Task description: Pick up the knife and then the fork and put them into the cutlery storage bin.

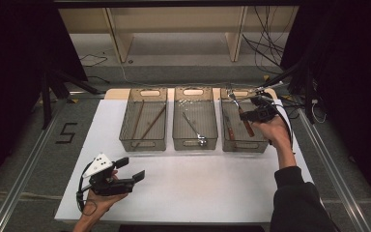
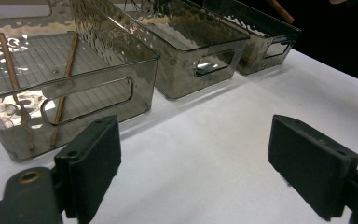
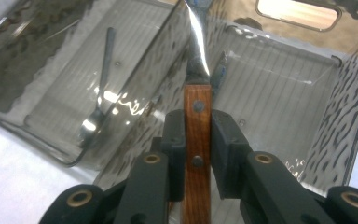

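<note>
My right gripper [image 1: 252, 116] [image 3: 198, 140] is shut on a wooden-handled knife [image 1: 246, 124] [image 3: 197, 105], held over the right bin [image 1: 265, 145]. Its steel blade [image 3: 196, 51] points toward the bin's far end, and the pads clamp the riveted handle on both sides. Another brown-handled knife [image 1: 229, 130] lies inside that bin. My left gripper [image 1: 131, 169] [image 2: 193, 158] hovers low over the white table [image 1: 198, 183] at the front left. It is open, with nothing between its pads.
Three clear grey bins stand in a row at the back of the table. The left bin [image 1: 125, 140] [image 2: 98, 88] holds two brown chopsticks [image 1: 149, 125] [image 2: 67, 79]. A metal utensil [image 1: 193, 126] [image 3: 100, 93] lies in the middle bin [image 1: 176, 140] [image 2: 205, 60].
</note>
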A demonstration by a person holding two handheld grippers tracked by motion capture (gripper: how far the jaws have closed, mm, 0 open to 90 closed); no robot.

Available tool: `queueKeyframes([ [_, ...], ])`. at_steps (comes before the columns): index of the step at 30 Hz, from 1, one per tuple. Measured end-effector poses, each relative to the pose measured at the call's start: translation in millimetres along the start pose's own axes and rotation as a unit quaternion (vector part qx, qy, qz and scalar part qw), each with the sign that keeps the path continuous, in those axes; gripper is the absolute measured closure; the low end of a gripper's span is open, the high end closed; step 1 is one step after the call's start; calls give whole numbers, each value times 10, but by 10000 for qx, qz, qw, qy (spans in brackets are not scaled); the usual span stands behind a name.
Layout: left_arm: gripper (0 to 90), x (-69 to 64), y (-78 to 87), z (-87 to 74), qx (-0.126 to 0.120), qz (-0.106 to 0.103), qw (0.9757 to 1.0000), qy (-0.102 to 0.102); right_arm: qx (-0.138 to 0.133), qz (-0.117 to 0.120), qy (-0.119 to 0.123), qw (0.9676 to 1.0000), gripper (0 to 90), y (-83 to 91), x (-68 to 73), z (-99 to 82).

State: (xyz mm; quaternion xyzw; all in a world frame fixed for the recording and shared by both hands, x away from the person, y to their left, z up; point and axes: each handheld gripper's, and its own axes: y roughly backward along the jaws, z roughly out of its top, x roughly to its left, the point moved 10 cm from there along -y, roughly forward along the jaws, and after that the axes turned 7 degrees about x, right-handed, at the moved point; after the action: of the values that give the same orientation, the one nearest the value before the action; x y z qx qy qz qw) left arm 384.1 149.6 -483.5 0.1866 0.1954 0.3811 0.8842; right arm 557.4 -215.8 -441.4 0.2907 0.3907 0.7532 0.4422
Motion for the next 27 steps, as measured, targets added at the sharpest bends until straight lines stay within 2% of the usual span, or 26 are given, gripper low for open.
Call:
queueKeyframes([
  [11,167,3,2,0,-3,5,10000,-5,181,-129,-247,9994,773,-136,-90,-22],
  [23,167,4,1,0,-2,-1,10000,5,367,-121,-484,9981,772,-307,-130,-127],
  [27,167,1,-1,-1,4,-1,10000,0,407,-93,-488,9979,768,-327,-106,-139],
])
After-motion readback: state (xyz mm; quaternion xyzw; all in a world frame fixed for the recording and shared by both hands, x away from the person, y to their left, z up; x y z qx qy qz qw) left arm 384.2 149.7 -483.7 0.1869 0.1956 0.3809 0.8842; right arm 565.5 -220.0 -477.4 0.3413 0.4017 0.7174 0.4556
